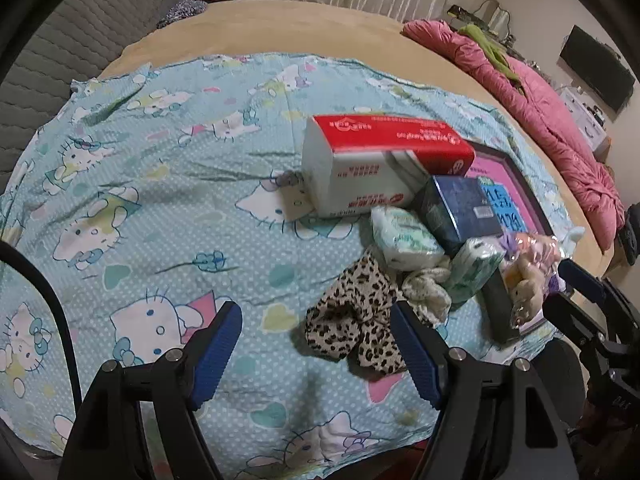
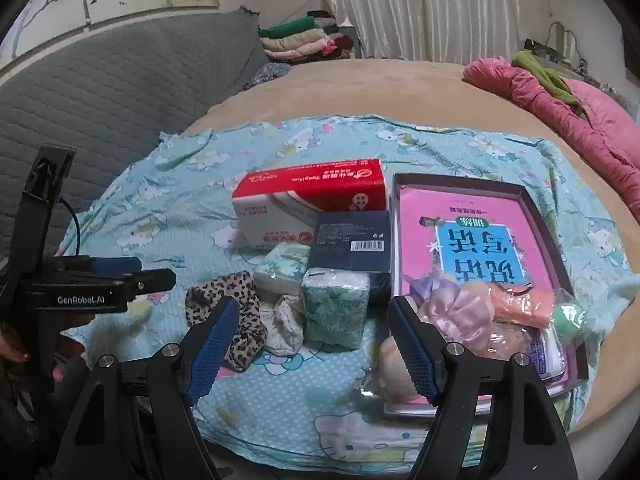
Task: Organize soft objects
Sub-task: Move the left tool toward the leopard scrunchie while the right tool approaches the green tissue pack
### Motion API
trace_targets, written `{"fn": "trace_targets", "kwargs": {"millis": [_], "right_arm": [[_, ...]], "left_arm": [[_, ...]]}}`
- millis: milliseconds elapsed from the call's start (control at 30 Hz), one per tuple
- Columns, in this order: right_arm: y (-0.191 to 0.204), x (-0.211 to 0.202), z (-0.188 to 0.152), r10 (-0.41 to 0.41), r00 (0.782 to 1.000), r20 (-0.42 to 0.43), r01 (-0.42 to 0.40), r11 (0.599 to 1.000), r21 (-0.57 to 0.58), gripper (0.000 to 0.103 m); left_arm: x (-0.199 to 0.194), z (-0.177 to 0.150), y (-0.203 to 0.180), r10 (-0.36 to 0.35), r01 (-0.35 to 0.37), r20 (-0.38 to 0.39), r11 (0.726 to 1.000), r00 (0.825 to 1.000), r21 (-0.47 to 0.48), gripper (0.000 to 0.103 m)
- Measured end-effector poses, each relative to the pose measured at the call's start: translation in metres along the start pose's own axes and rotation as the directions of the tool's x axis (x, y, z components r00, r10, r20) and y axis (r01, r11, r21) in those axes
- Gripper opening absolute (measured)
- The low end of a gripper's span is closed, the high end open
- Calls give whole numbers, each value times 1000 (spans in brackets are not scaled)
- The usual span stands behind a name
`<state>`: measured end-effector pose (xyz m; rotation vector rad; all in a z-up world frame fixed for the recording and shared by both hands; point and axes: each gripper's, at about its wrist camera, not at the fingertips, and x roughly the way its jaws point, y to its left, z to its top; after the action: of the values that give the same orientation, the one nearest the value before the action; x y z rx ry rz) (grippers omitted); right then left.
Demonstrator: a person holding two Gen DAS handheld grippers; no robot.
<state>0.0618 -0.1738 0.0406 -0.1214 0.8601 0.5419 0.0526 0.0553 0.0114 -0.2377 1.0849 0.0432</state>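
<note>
On the blue cat-print sheet (image 1: 168,152) lies a heap of soft things. It holds a leopard-print cloth (image 1: 356,320) (image 2: 236,308), a crumpled white cloth (image 1: 428,288) (image 2: 284,324), two small tissue packs (image 2: 336,308) (image 2: 284,268) and a big red-and-white tissue pack (image 1: 380,160) (image 2: 312,204). A clear bag of plush items (image 2: 492,316) (image 1: 528,268) rests on a shallow dark tray (image 2: 536,216) with a pink book. My left gripper (image 1: 316,344) (image 2: 156,274) hovers open just before the leopard cloth. My right gripper (image 2: 316,340) (image 1: 560,292) is open near the green tissue pack, holding nothing.
A dark blue box (image 2: 352,248) (image 1: 456,212) stands between the tissue packs and the tray. A pink quilt (image 1: 540,112) (image 2: 580,120) lies along the bed's right side. A grey quilted backrest (image 2: 100,92) rises at the left, with folded clothes (image 2: 304,40) behind it.
</note>
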Motion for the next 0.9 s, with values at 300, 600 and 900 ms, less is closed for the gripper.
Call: {"fn": "trace_targets", "kwargs": {"millis": [300, 600, 900], "right_arm": [[4, 19, -2, -18, 999, -27, 18, 1000, -5, 78], [-4, 44, 0, -45, 997, -60, 47, 999, 26, 78], [-11, 60, 2, -62, 995, -73, 66, 996, 58, 78]], "left_arm": [[15, -6, 0, -7, 7, -37, 1000, 999, 2, 76], [27, -9, 0, -10, 11, -66, 1000, 998, 3, 76], [37, -9, -1, -14, 14, -88, 1000, 996, 2, 76]]}}
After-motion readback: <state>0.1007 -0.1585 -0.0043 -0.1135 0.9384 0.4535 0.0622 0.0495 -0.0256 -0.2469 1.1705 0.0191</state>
